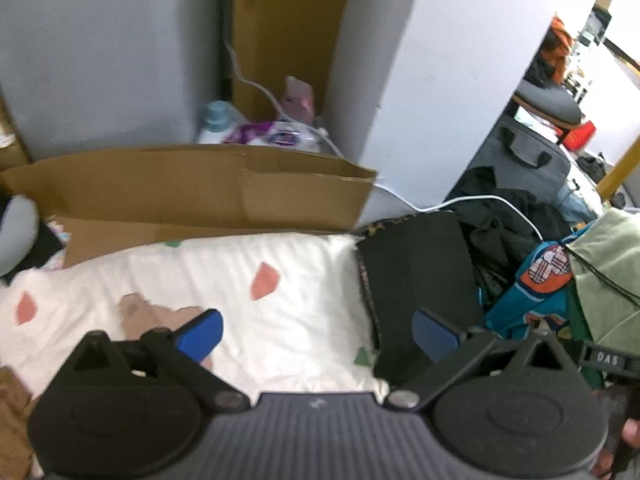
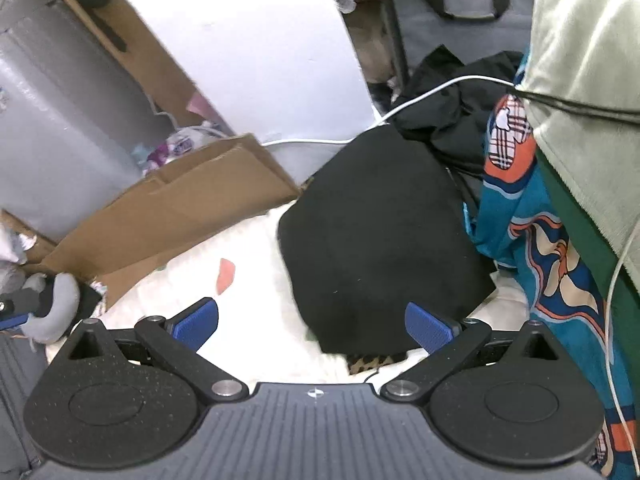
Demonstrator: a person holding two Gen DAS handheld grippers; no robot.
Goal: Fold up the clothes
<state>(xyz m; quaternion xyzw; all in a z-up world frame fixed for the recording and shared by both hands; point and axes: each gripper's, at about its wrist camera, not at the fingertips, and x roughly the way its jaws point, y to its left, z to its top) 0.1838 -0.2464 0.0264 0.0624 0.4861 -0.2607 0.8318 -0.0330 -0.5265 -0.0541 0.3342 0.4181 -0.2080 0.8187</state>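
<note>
1. Both sets of jaws are spread wide with nothing between them: left gripper, right gripper.
2. Black garment lies as a flat, squared-off block on the white bedsheet, centre-right in both views. A leopard-print edge peeks out at its near side in the right view.
3. Judgement: this piece looks folded and released; step in hand is moving on to the next item.
4. Next move likely calls for picking from the clothes pile at right, teal patterned fabric and a pale green piece, then laying it flat on free sheet.
5. Surface: white sheet with coloured patches, soft and wrinkled.
6. Room: cardboard box upper left, white cable across the dark clothes, grey bag at top. Cluttered; cable could snag.
</note>
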